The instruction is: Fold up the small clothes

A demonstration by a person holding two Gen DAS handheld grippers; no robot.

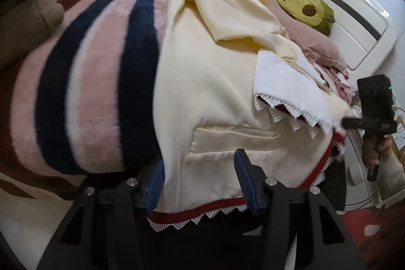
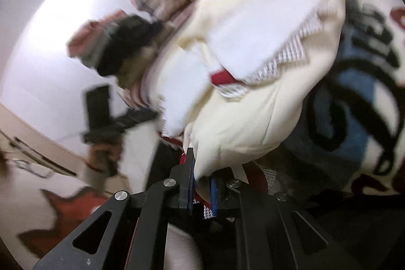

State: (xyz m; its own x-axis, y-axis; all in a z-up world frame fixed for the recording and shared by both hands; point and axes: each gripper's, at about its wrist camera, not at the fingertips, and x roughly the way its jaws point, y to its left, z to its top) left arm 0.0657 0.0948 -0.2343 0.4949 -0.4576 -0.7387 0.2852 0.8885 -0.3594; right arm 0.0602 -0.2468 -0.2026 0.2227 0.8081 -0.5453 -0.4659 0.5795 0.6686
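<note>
A cream garment (image 1: 210, 103) with a red hem band, white lace trim and a white collar lies on a striped blanket (image 1: 96, 82). My left gripper (image 1: 200, 181) has its jaws wide apart around the garment's hem, with cloth between the blue pads. The other gripper (image 1: 374, 115) shows at the right edge of this view, holding the garment's far corner. In the right wrist view, blurred by motion, my right gripper (image 2: 201, 184) is shut on the cream garment (image 2: 253, 98), which hangs lifted from its fingers. The left gripper (image 2: 111, 115) appears at the left there.
An avocado plush (image 1: 306, 8) and a pink pillow (image 1: 308, 39) lie by the white headboard (image 1: 349, 17). A brown cushion (image 1: 27, 24) sits at the left. A patterned blanket (image 2: 354, 98) lies under the garment in the right wrist view.
</note>
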